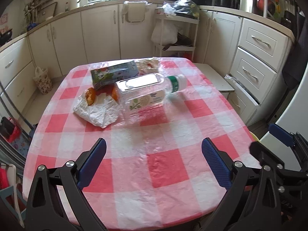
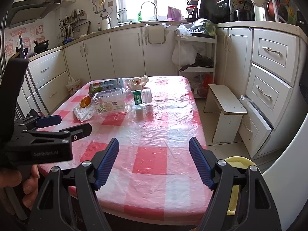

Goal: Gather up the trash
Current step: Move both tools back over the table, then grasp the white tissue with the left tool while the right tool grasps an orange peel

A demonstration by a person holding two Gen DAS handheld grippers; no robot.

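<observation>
Red-and-white checked tablecloth (image 1: 163, 163), orange peel (image 1: 90, 96), blue-padded black tongs (image 1: 154, 154).

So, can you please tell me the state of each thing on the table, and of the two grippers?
Left gripper: open, empty, above the table.
Right gripper: open, empty.
Large clear bottle: lying on its side.
Small bottle: lying on its side.
Green carton: lying flat.
Orange peel: resting on the white wrapper.
Bottom drawer: open.

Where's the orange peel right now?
The orange peel lies on the crumpled white plastic at the table's far left, touching the clear bottle's base, just in front of the green carton.
</observation>
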